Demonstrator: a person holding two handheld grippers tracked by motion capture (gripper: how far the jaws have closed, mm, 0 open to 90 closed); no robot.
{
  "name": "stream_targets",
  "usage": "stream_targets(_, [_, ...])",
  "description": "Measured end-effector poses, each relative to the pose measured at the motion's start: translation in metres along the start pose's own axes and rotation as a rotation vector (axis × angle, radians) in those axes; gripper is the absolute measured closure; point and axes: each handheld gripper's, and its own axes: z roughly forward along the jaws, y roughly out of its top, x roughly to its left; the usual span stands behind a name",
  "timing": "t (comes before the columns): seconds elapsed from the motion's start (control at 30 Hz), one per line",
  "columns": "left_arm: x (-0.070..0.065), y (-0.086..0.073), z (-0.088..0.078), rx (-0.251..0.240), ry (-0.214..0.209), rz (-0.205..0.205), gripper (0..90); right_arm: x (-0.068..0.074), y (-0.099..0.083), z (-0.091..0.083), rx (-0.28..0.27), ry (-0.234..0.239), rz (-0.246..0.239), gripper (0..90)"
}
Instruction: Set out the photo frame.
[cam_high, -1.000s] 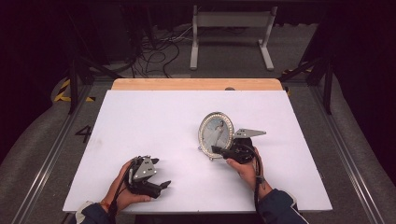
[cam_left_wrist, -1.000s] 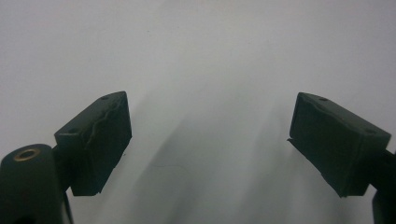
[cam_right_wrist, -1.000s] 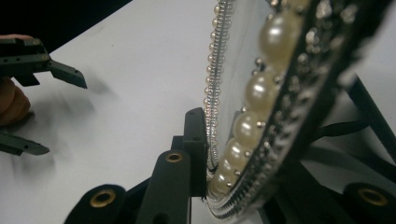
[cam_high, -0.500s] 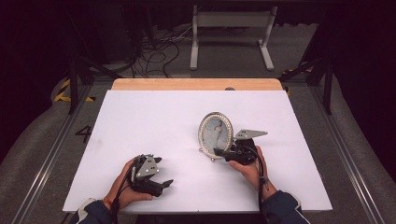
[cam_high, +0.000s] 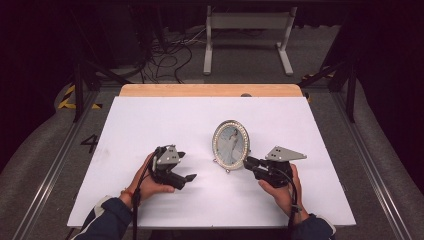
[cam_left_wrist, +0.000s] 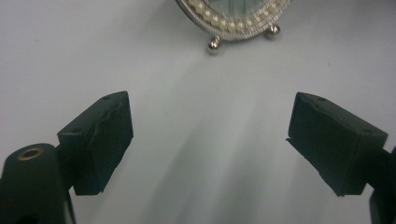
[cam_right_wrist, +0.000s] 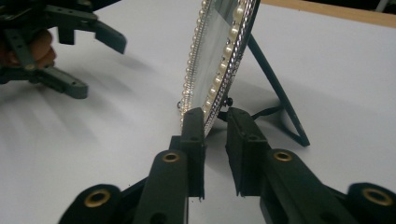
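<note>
Your right gripper (cam_right_wrist: 215, 122) is pinching the oval picture frame (cam_high: 230, 144) by its lower edge, fingers straddling the pearl rim. The frame is standing upright mid-surface, long axis vertical. Your left gripper (cam_high: 186, 166), fingers spread and empty, is pointing at it from the frame's other side.

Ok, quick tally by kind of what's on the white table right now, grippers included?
Oval pearl-rimmed picture frame: 1
Handheld grippers: 2, the left gripper and the right gripper
White table itself bears nothing else.
Total: 3
</note>
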Motion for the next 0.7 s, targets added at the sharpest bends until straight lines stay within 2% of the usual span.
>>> stream_targets(0.07, [0.006,0.01,0.006,-0.017,-0.01,-0.007,14.5,0.001,0.0,-0.004,-0.014,-0.019,0.005,80.7])
stream_targets(0.2, [0.012,0.028,0.017,-0.039,-0.009,0.007,15.9,0.003,0.003,-0.007,-0.034,-0.052,0.01,83.6])
stream_targets(0.3, [0.016,0.039,0.024,-0.071,-0.009,-0.017,17.3,0.005,0.004,-0.006,-0.052,-0.047,0.013,81.1])
stream_targets(0.47, [0.022,0.047,0.036,-0.085,-0.017,-0.051,17.7,0.006,0.004,-0.002,-0.046,-0.076,0.02,78.1])
stream_targets(0.5, [0.024,0.049,0.041,-0.095,-0.026,-0.078,18.1,0.007,0.004,-0.001,-0.05,-0.097,0.018,74.7])
stream_targets(0.6, [0.025,0.054,0.051,-0.092,-0.034,-0.088,19.0,0.007,0.004,-0.002,-0.057,-0.1,0.017,75.6])
stream_targets(0.63, [0.026,0.056,0.053,-0.101,-0.053,-0.1,20.5,0.007,0.005,-0.002,-0.056,-0.1,0.018,75.8])
stream_targets(0.7, [0.027,0.061,0.055,-0.114,-0.086,-0.103,32.6,0.008,0.005,-0.001,-0.054,-0.094,0.018,78.2])
